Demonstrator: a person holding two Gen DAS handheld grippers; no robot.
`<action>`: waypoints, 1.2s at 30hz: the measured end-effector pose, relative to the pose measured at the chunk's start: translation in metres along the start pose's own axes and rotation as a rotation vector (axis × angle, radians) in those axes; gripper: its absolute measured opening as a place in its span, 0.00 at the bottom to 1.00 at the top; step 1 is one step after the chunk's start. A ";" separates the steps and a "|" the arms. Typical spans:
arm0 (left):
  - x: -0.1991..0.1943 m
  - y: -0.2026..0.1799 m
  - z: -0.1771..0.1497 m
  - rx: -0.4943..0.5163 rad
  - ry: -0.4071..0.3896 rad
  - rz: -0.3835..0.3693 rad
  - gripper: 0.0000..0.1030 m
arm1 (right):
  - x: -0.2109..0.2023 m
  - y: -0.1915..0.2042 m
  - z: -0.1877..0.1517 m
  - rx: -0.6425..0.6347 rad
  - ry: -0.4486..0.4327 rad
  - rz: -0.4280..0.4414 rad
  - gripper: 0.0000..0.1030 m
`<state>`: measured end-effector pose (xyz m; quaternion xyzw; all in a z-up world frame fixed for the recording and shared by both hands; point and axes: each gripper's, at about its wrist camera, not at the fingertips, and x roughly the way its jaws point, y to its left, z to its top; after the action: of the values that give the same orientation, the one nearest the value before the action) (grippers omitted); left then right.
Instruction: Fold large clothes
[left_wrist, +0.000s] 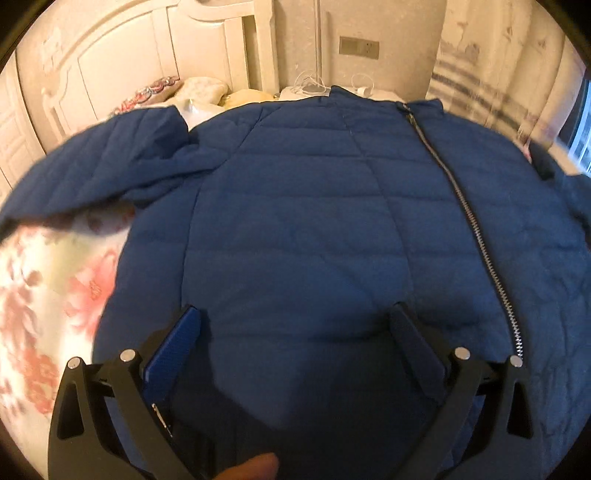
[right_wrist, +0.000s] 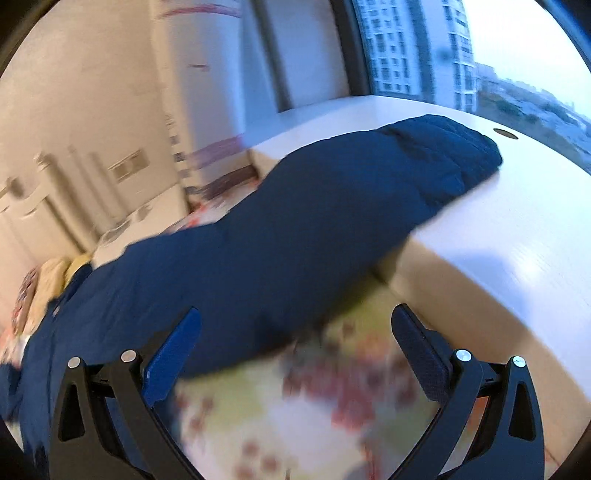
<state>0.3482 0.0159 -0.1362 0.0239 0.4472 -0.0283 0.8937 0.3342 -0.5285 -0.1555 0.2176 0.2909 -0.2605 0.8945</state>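
Jacket (left_wrist: 314, 221), blue, quilted and puffy, lies front-up on the floral bed (left_wrist: 55, 280), one sleeve (right_wrist: 424, 162) draped onto the pale worktop (right_wrist: 517, 229). Folding well probably means bringing that bulky sleeve across the metal zipper (left_wrist: 476, 229) first. Left gripper (left_wrist: 295, 321) and right gripper (right_wrist: 295, 321) both gape wide, empty.

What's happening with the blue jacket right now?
Left gripper open above jacket. Right gripper open near sleeve draped on desk. Nothing folded yet.
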 end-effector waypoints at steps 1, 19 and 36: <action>0.000 -0.001 -0.001 -0.003 -0.001 -0.004 0.98 | 0.007 -0.001 0.004 0.010 0.002 -0.020 0.96; -0.002 -0.010 -0.005 -0.005 0.001 -0.001 0.98 | -0.079 0.271 -0.125 -0.870 -0.013 0.498 0.32; -0.006 -0.022 -0.003 0.035 0.002 0.081 0.98 | -0.086 0.092 -0.129 -0.380 0.218 0.277 0.84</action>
<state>0.3409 -0.0058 -0.1336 0.0577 0.4462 -0.0001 0.8930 0.2762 -0.3583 -0.1740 0.1102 0.3966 -0.0514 0.9099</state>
